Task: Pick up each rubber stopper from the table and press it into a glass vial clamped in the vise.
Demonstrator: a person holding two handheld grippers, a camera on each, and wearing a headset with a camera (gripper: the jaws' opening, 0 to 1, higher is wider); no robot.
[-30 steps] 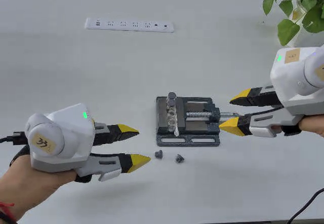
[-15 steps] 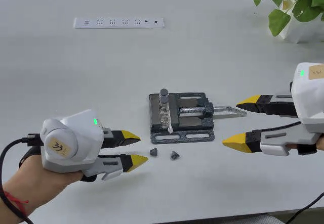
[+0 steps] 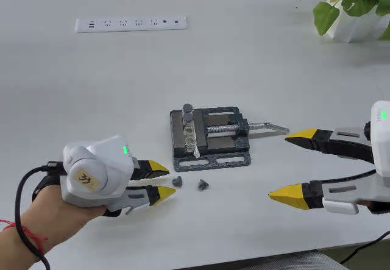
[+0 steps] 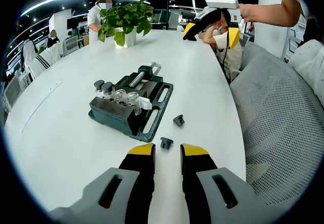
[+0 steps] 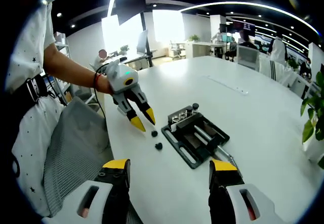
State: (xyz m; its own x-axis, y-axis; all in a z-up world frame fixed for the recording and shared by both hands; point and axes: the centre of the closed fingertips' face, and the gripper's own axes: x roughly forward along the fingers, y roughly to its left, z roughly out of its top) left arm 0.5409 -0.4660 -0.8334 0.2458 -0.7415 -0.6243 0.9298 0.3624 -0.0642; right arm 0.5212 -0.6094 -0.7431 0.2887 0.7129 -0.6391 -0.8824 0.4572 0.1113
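White table [image 3: 91,87] holds the vise [image 3: 210,139] mid-bench; the right gripper [image 3: 292,165] has drawn back from it, jaws wide and empty. The left gripper [image 3: 166,181], jaws narrow and empty, has crept up to the nearer stopper [image 3: 177,181] lying in front of the vise, so a pick looks next.

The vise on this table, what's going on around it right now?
A person holds a gripper in each hand over a white table. The left gripper, jaws open, points at one loose stopper. A second stopper lies beside it, in front of the vise, which clamps a row of vials. The right gripper hangs wide open beside the vise, holding nothing.
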